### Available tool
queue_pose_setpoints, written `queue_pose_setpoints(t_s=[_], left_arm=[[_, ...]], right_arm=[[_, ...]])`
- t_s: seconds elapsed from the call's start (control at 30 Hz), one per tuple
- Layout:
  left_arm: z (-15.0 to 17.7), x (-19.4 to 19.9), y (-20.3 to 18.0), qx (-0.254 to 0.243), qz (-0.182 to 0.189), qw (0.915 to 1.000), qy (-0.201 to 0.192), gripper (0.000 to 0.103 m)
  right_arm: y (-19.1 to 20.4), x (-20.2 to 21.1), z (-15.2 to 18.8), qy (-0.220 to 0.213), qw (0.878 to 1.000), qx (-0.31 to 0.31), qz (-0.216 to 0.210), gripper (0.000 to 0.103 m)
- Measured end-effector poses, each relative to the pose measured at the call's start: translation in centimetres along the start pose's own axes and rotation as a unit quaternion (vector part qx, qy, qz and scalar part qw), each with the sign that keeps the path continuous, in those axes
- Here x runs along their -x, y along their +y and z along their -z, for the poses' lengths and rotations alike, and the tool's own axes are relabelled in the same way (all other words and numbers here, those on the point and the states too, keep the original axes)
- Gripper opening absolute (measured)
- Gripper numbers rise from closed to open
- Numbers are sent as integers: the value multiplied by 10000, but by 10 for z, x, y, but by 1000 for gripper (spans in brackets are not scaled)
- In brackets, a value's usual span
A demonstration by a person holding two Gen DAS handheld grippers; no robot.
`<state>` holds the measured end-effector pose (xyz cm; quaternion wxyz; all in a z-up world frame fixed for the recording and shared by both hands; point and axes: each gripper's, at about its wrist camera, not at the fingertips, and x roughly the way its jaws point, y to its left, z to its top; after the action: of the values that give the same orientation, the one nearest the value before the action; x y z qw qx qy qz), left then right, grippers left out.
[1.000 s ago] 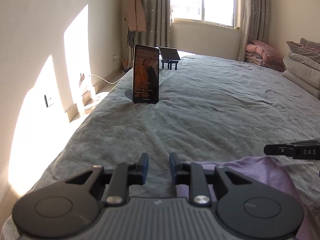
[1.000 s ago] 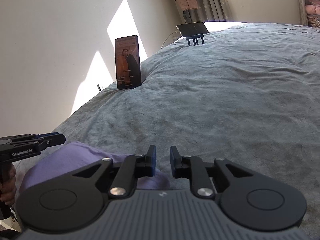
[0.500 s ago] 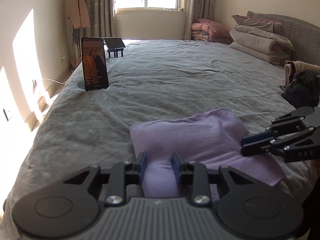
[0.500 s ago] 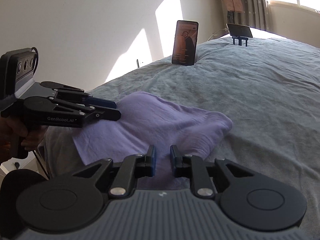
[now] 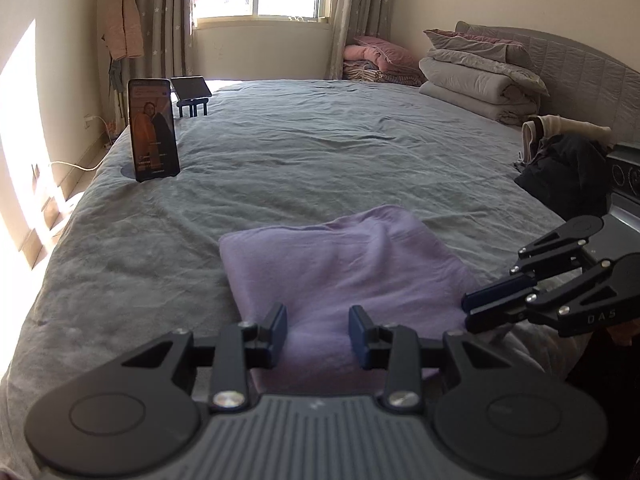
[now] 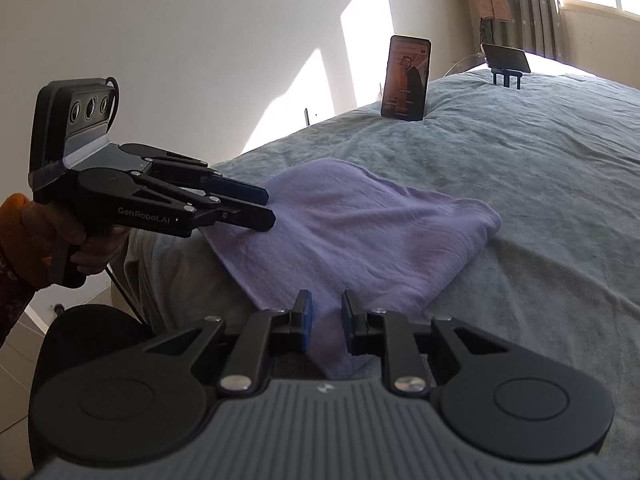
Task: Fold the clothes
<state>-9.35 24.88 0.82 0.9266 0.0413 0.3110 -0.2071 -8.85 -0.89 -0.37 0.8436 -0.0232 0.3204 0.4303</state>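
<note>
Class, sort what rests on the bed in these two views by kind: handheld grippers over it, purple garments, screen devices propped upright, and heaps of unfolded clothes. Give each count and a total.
Handheld grippers: 2, left gripper, right gripper
Purple garments: 1, purple garment
Propped screen devices: 2, phone, tablet on a stand
Unfolded clothes heaps: 1, dark clothes pile
Total: 6

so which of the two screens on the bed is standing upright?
The nearer phone, upright in portrait with a lit picture. The farther device leans back on a small dark stand, screen dark.

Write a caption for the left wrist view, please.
Open left gripper over folded purple garment on grey bed; right gripper alongside.
</note>
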Motion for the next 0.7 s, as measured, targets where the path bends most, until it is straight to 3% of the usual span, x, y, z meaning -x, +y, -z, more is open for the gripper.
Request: queue_pose_setpoints(t_s=[0.1,0.17,0.3,0.43,0.7], left_arm=[[6,7,11,133,-136,9998,80,36],[5,9,19,385,-7,9992,92,40],[4,13,36,889,250,9957,116,41],[1,12,52,1434,533,9882,117,45],[-6,-20,74,2135,765,9733,358,46]], right_arm=[[-8,12,8,25,9999,-123,-14,20],[-13,20,10,98,9998,-187,41,24],[-27,30,10,158,9987,-481,37,36],[-43,36,5,-9,9941,-1077,-151,55],[-69,18,-4,-30,9766,-2088,-518,56]])
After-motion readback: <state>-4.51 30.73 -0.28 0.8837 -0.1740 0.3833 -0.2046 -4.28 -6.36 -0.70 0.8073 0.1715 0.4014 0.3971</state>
